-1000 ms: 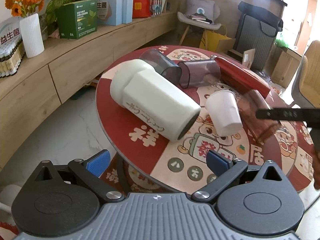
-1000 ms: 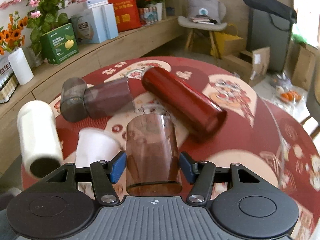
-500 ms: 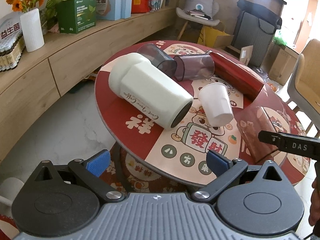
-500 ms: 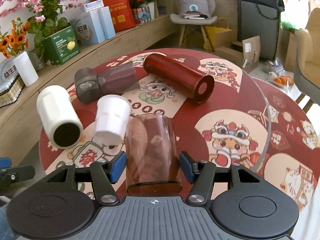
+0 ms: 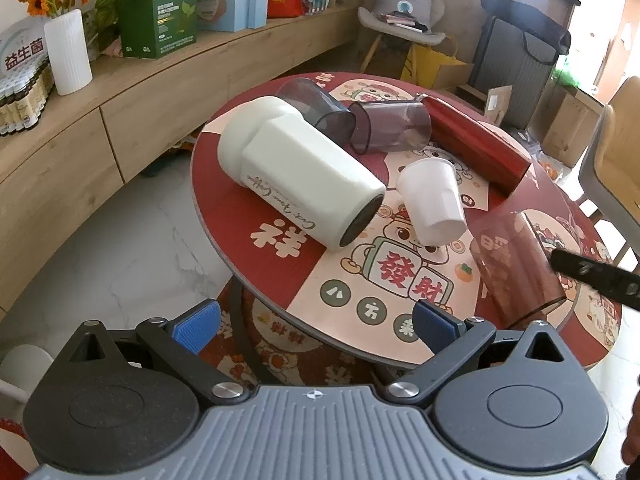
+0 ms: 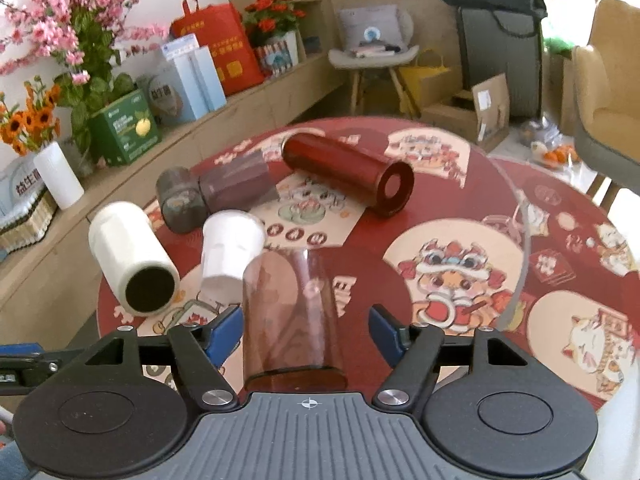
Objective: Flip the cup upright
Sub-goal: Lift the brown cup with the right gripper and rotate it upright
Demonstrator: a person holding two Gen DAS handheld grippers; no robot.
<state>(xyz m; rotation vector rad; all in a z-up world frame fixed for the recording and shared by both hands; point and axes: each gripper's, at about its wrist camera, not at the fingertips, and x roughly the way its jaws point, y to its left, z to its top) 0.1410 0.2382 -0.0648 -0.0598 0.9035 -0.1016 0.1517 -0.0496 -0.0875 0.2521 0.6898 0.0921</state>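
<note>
A clear amber cup (image 6: 292,316) lies between the blue pads of my right gripper (image 6: 306,328), which is shut on it and holds it above the round red table (image 6: 460,216). In the left wrist view the same cup (image 5: 516,264) hangs over the table's right part, with a right finger (image 5: 592,276) across it. My left gripper (image 5: 316,324) is open and empty, off the table's near edge. Several other cups lie on their sides: a big white tumbler (image 5: 300,172), a small white cup (image 5: 432,204), a dark red tumbler (image 5: 476,148), a purple cup (image 5: 392,126) and a grey cup (image 5: 316,104).
A wooden shelf (image 5: 120,92) with boxes, a white vase (image 5: 68,52) and flowers runs along the left. A chair (image 6: 376,60), bags and a beige armchair (image 6: 604,80) stand beyond the table. A glass disc edge (image 6: 520,216) covers part of the tabletop.
My right gripper has pulled back and lifted with the amber cup, so the table looks farther away. My left gripper has also drawn back from the table.
</note>
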